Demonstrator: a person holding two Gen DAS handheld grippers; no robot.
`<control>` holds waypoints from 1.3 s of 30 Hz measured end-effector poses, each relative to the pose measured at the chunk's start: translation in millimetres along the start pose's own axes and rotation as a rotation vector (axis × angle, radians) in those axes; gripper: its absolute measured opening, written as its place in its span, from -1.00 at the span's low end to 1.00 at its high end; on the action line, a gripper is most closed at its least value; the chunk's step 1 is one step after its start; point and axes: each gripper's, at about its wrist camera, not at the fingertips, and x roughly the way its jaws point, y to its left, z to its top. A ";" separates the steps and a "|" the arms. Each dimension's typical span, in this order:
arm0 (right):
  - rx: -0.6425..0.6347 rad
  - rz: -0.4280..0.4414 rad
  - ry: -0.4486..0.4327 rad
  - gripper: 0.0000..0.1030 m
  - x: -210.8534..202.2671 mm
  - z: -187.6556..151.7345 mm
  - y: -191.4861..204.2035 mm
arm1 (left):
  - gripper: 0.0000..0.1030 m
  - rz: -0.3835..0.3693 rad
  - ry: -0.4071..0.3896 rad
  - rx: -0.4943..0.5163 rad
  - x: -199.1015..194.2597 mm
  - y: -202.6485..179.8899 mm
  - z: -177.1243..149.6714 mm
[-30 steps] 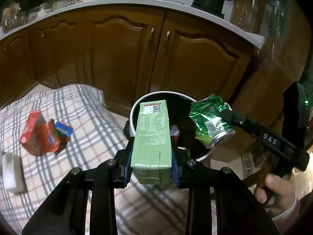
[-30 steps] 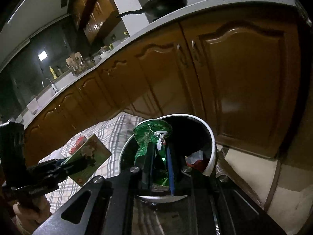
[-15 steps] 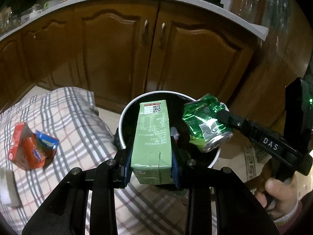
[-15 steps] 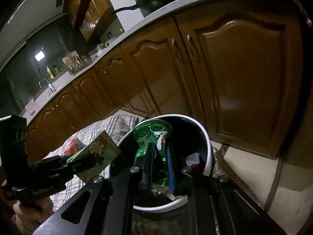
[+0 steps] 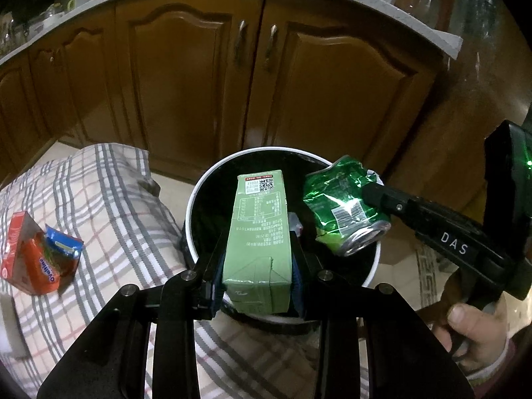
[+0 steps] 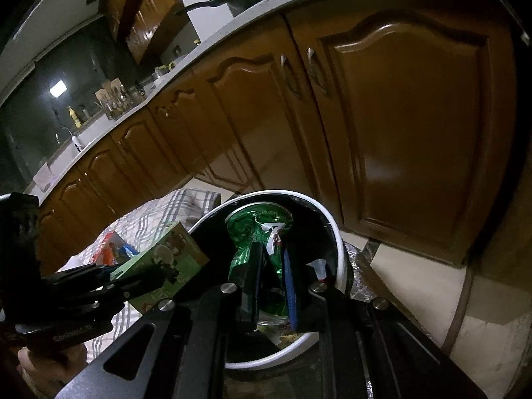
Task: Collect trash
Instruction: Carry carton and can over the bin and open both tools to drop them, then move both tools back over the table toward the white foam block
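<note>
My left gripper (image 5: 257,272) is shut on a green drink carton (image 5: 259,236) and holds it over the near rim of a white-rimmed black trash bin (image 5: 199,193). My right gripper (image 6: 271,277) is shut on a crushed green can (image 6: 257,232), held over the bin (image 6: 339,249). The can (image 5: 342,212) and right gripper show at the right of the left wrist view. The carton (image 6: 166,259) shows at the left of the right wrist view. Some red and white trash (image 6: 321,269) lies inside the bin.
An orange and blue wrapper (image 5: 40,259) lies on the plaid cloth (image 5: 109,199) left of the bin. A white block (image 5: 10,329) sits at the cloth's left edge. Brown cabinet doors (image 5: 199,83) stand close behind the bin. Tiled floor (image 6: 415,272) lies to the right.
Both grippers have moved forward and closer over the bin with their loads. The carton and can sit further over the bin opening than a second ago.
</note>
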 end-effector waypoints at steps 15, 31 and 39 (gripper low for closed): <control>0.071 0.069 -0.055 0.88 -23.4 -16.8 10.6 | 0.17 0.017 -0.034 -0.086 -35.1 26.3 -27.3; -0.006 0.169 -0.023 0.88 -27.9 -47.2 80.9 | 0.31 0.139 -0.080 -0.247 -113.2 105.1 -101.2; -0.043 0.224 0.030 0.88 -11.1 -63.8 122.3 | 0.32 0.201 -0.095 -0.340 -140.4 146.4 -129.2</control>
